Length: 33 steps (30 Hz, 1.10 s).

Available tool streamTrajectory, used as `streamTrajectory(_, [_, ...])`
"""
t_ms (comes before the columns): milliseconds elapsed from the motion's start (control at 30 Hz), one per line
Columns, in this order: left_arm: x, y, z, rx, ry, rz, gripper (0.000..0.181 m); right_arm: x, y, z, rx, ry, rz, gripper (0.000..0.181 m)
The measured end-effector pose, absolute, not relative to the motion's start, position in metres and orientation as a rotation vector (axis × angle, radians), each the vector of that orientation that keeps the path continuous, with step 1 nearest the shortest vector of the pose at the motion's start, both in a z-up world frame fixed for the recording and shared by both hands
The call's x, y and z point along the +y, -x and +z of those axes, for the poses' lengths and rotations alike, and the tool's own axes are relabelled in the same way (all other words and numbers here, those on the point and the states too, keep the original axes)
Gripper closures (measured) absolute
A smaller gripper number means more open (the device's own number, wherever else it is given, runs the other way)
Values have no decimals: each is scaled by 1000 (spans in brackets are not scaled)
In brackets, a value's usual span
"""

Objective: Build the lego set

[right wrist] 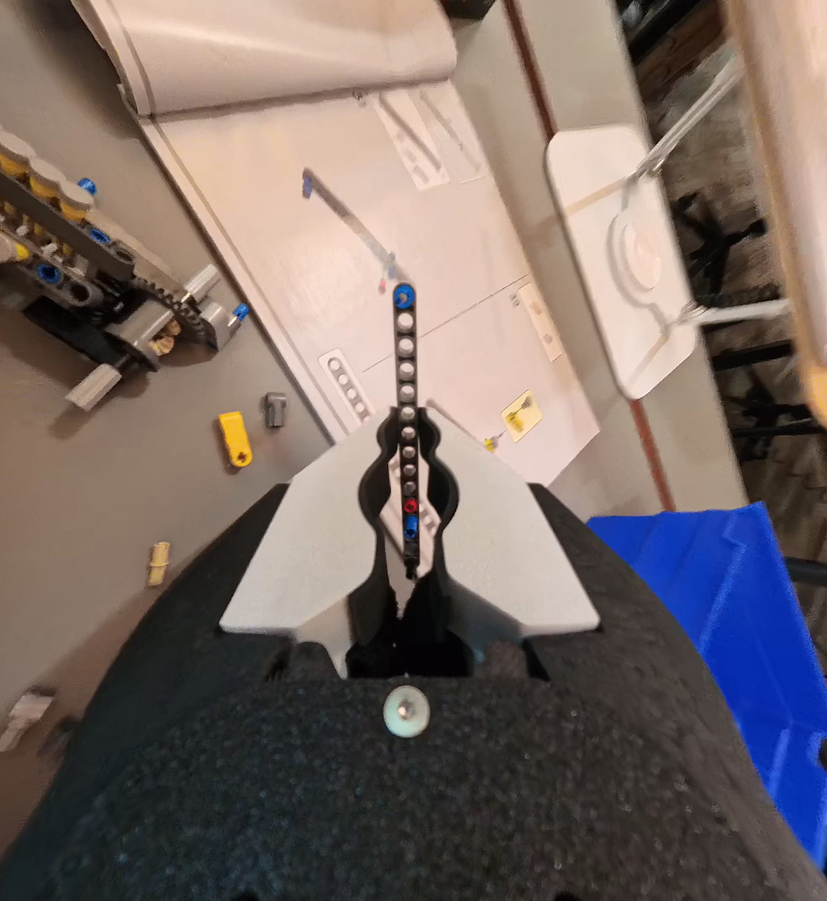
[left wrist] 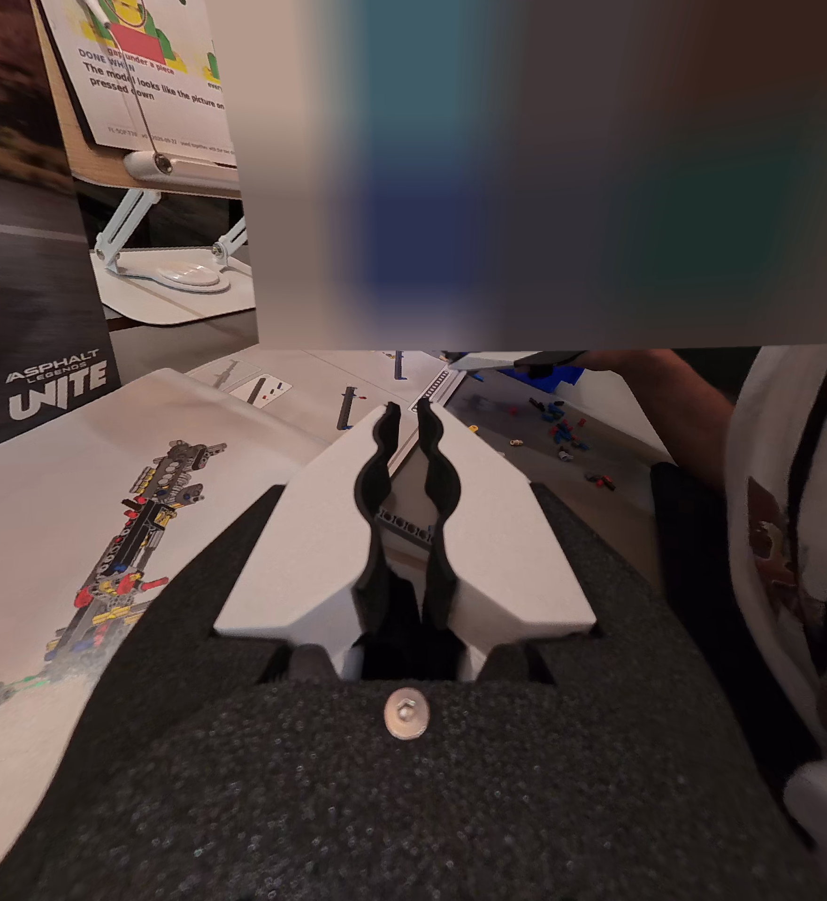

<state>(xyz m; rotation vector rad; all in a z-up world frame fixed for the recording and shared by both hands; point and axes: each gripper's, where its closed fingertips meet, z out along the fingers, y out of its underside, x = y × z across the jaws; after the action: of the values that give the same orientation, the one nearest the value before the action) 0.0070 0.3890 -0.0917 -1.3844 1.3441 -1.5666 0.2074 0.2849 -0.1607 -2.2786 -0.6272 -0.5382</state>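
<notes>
Up close in the left wrist view, the left tongs [left wrist: 407,409] point forward and slightly down over the open white instruction booklet [left wrist: 109,487] lying on the grey desk [left wrist: 523,439]. Their black wavy pads stand a narrow gap apart and nothing sits between them, so they are released. Through the gap a light grey beam with a row of holes [left wrist: 404,529] shows on the desk below, apart from the pads. A scatter of small red, blue and black lego pins [left wrist: 565,431] lies toward the right part of the desk, with a person's bare forearm [left wrist: 670,390] reaching across above it. A white folding stand holding a printed sheet [left wrist: 158,234] rises at the far left, beside a dark printed box [left wrist: 26,341].

Turning to the right wrist view, the right tongs [right wrist: 407,414] are rolled to one side, so the desk [right wrist: 60,487] runs slantwise across the picture. They are clenched on a long black lego beam with a row of holes [right wrist: 405,370], which juts straight out past the tips over the booklet [right wrist: 450,292]; a blue pin fills its far end hole, and a red and a blue pin sit near its held end. The partly built grey, black and yellow lego model [right wrist: 70,263] lies at the left edge. A yellow connector piece [right wrist: 234,439], a small grey piece [right wrist: 275,408] and a tan pin [right wrist: 159,563] lie loose on the desk nearer the tongs. A bright blue plastic bin [right wrist: 743,634] stands at the right.
</notes>
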Motion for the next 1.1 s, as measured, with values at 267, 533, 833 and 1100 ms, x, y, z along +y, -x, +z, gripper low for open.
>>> streamTrajectory(267, [374, -13, -93, 1422, 1313, -1394, 173, 309, -162, -89, -922, 1723, -979, 175])
streamTrajectory(533, [328, -14, -79, 1467, 1200, -1360, 152, 323, -63, -79, -1092, 1517, -964, 175])
streamTrajectory(833, [313, -6, -62, 1432, 1167, -1402, 169, 326, -46, -78, -1130, 1386, -1146, 175])
streamTrajectory(1100, [320, -1, -54, 1421, 1145, -1404, 163, 322, -44, -67, -1073, 1335, -1144, 175])
